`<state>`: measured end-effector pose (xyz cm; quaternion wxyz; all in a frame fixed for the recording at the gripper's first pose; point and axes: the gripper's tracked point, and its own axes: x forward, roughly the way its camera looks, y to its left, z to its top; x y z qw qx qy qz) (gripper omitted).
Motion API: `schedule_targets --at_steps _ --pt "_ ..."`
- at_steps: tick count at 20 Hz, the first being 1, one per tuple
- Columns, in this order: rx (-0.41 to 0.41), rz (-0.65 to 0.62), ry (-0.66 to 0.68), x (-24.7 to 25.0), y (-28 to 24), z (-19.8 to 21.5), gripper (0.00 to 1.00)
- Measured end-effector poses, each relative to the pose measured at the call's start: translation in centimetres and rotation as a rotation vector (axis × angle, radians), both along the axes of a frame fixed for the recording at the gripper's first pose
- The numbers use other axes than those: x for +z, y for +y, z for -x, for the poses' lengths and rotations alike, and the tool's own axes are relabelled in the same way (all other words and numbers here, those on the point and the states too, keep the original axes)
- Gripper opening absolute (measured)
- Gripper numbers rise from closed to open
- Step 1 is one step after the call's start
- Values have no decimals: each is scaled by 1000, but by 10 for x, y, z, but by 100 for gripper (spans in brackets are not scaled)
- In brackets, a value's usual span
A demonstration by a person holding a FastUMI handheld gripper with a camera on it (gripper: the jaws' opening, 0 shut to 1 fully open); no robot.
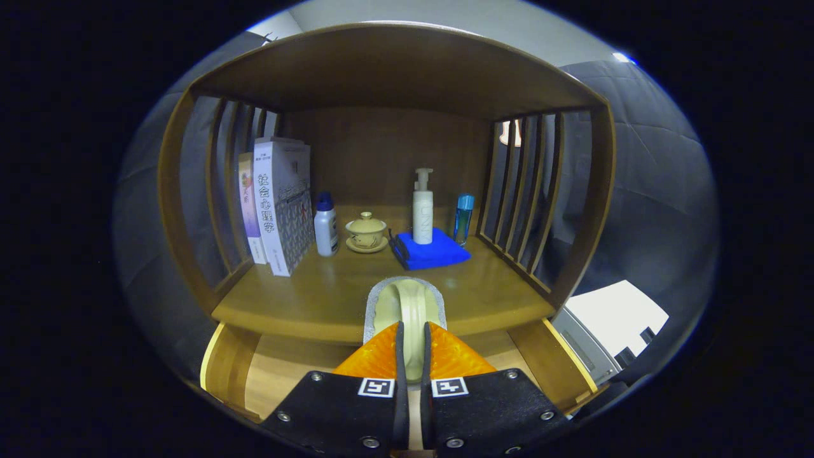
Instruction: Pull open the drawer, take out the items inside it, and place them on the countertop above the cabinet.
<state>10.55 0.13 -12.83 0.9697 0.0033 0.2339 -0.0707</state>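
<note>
My gripper (413, 331) is shut on a pale, elongated item with a grey rim (407, 299), pinched on edge between both fingers. I cannot tell what kind of item it is. It sticks out ahead of the fingertips, over the front edge of the wooden countertop (305, 299). Below the fingers the drawer (280, 372) stands pulled open, and its light wooden floor shows on both sides of the gripper. The gripper body hides the middle of the drawer.
At the back of the countertop stand books (276, 203), a white bottle (325, 226), a lidded tea bowl on a saucer (366, 232), a pump bottle (423, 210) on a blue cloth (432, 251), and a blue bottle (463, 219). Slatted wooden sides and a wooden top enclose the shelf.
</note>
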Motion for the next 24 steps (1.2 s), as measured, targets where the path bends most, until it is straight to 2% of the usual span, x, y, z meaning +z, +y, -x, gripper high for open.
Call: schedule_targets --at_steps 6,13,18,21,23,24 --pt "64 95 -23 -3 7 -59 7" --pt "73 73 -5 -18 8 -100 10" --pt "95 49 -28 -24 10 -124 20" --pt "109 70 -9 -35 7 -123 25" --pt "130 44 -41 -27 11 -120 31" --pt "130 13 -76 -18 14 -116 47"
